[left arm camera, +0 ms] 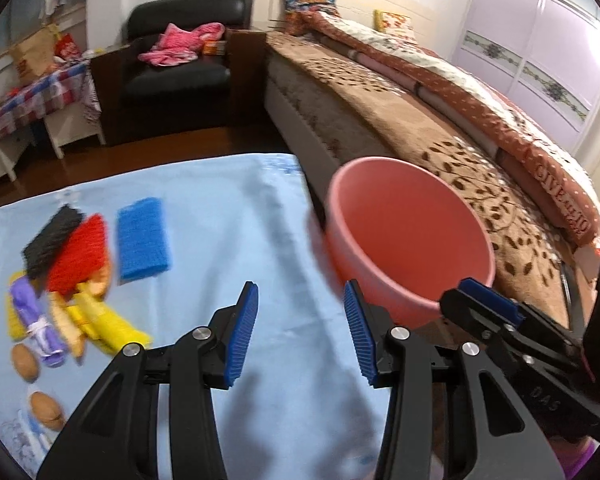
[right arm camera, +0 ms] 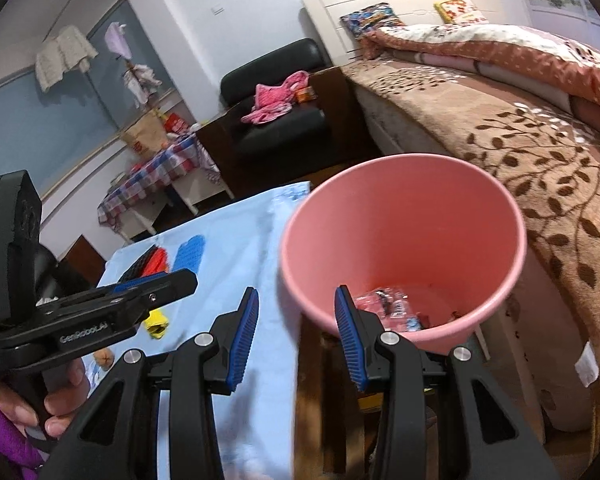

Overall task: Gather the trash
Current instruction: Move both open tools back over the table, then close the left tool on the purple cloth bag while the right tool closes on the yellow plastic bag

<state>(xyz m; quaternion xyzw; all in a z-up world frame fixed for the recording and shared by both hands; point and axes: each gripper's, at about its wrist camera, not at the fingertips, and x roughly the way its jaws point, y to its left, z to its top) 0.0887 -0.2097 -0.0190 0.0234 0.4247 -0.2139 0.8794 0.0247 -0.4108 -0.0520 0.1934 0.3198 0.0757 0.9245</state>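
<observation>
A pink bin (left arm camera: 410,236) stands off the right edge of a table with a light blue cloth (left arm camera: 228,248); in the right wrist view the bin (right arm camera: 404,216) holds pink wrappers (right arm camera: 392,306) at its bottom. On the cloth's left lie a black pad (left arm camera: 52,240), a red pad (left arm camera: 78,254), a blue pad (left arm camera: 144,238), yellow pieces (left arm camera: 108,326), a purple roll (left arm camera: 40,320) and two walnuts (left arm camera: 24,362). My left gripper (left arm camera: 300,332) is open and empty above the cloth. My right gripper (right arm camera: 296,336) is open and empty at the bin's near rim.
A bed (left arm camera: 440,128) with a brown leaf blanket runs along the right, close behind the bin. A black armchair (left arm camera: 180,68) with pink clothes stands at the back. A small table with a checked cloth (left arm camera: 32,96) is at the far left.
</observation>
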